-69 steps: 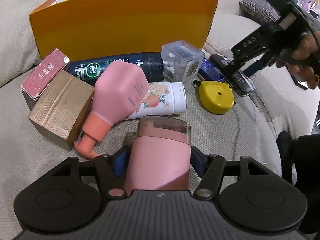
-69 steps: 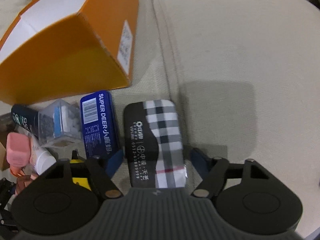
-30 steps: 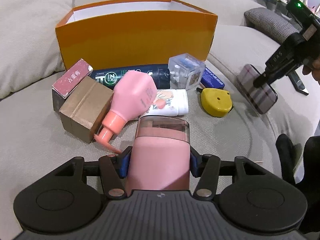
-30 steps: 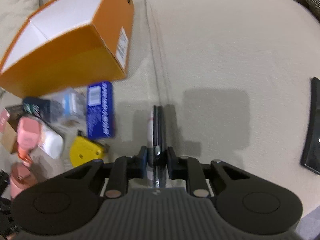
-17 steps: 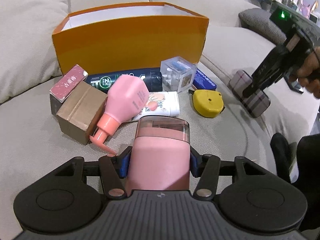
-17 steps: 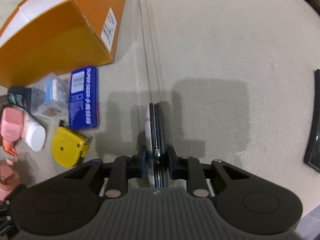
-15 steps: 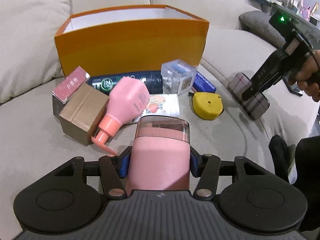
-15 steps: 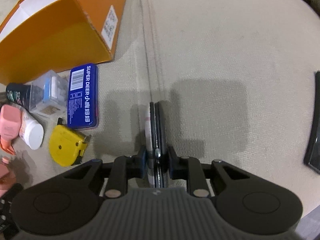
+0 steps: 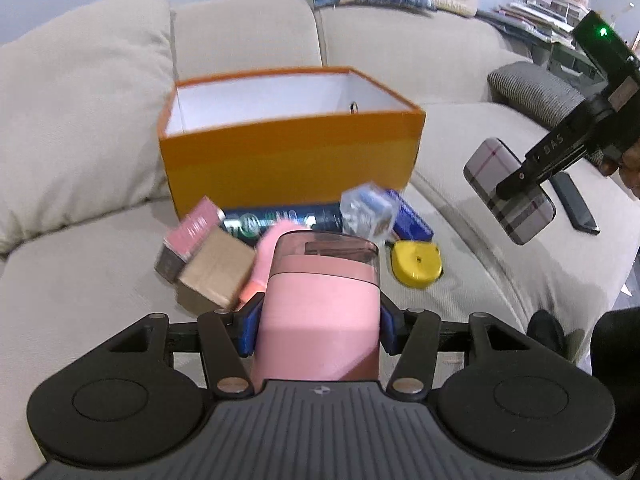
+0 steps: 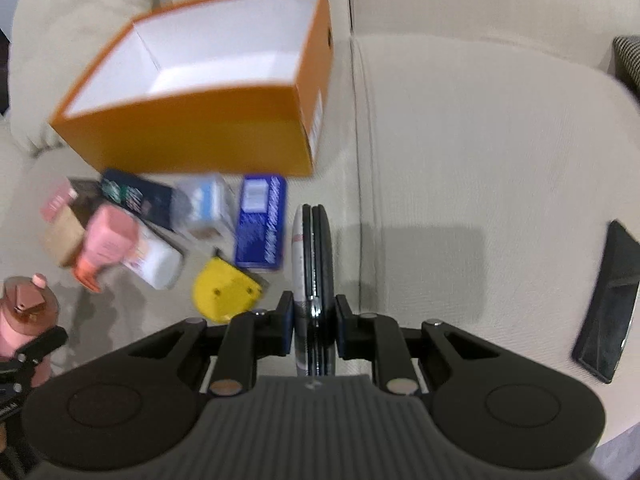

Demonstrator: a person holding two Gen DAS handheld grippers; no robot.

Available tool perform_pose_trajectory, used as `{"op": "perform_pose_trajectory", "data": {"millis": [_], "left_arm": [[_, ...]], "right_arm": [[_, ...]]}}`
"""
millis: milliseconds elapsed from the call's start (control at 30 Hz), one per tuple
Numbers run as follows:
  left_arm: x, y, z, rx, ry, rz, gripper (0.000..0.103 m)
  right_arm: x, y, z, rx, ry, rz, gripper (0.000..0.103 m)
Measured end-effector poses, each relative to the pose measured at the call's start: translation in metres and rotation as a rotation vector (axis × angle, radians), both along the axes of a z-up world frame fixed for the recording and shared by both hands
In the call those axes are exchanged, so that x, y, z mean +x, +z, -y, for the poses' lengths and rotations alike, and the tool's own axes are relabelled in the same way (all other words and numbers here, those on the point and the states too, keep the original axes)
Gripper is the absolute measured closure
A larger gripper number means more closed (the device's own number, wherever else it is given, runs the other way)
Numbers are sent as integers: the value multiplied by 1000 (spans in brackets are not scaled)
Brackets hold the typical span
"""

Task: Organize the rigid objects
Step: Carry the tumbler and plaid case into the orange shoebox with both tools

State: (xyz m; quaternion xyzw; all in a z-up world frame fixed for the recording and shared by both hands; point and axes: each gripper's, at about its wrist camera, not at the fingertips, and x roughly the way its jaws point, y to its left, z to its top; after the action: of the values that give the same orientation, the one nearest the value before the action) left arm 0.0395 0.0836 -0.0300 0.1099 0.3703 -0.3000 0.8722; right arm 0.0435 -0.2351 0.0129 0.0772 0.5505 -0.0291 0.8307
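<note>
My left gripper (image 9: 318,324) is shut on a pink bottle (image 9: 320,312) with a clear cap and holds it up in front of the pile. My right gripper (image 10: 312,322) is shut on a flat plaid case (image 10: 312,272), held edge-on; in the left wrist view the plaid case (image 9: 508,196) hangs in the air at the right. An open orange box (image 9: 288,156) with a white inside stands on the sofa behind the pile; it also shows in the right wrist view (image 10: 200,128), upper left.
On the sofa seat lie a yellow tape measure (image 9: 416,266), a blue box (image 10: 262,222), a clear cube (image 10: 208,208), a dark tube (image 10: 136,196), a pink pump bottle (image 10: 106,244), a brown box (image 9: 216,278) and a pink carton (image 9: 192,228). A black phone (image 10: 606,304) lies right.
Both grippers have risen and pulled back with their loads. The box's open top now shows in both views. The right gripper closed on the plaid case and lifted it.
</note>
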Motion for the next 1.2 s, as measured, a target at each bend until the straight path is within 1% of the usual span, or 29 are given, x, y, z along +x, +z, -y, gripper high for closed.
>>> {"op": "perform_pose_trajectory", "data": {"millis": [133, 233, 367, 567, 667, 900, 1100, 1200], "left_arm": [[6, 27, -4, -27, 7, 36, 39], [18, 52, -5, -36, 32, 80, 40], [34, 79, -4, -46, 77, 126, 40], [70, 99, 3, -50, 145, 136, 39], [90, 102, 4, -44, 170, 127, 40], [132, 97, 7, -13, 201, 113, 40], [173, 85, 21, 20, 215, 100, 39], [197, 77, 33, 41, 219, 94, 39]], "right_arm": [[7, 33, -12, 33, -4, 86, 83], [18, 55, -27, 64, 5, 146, 83], [34, 71, -52, 83, 38, 189, 83], [55, 90, -80, 60, 66, 252, 83], [64, 97, -83, 48, 66, 275, 83], [87, 87, -72, 39, 21, 291, 82], [124, 76, -60, 64, -29, 304, 82], [146, 68, -63, 48, -15, 309, 82]]}}
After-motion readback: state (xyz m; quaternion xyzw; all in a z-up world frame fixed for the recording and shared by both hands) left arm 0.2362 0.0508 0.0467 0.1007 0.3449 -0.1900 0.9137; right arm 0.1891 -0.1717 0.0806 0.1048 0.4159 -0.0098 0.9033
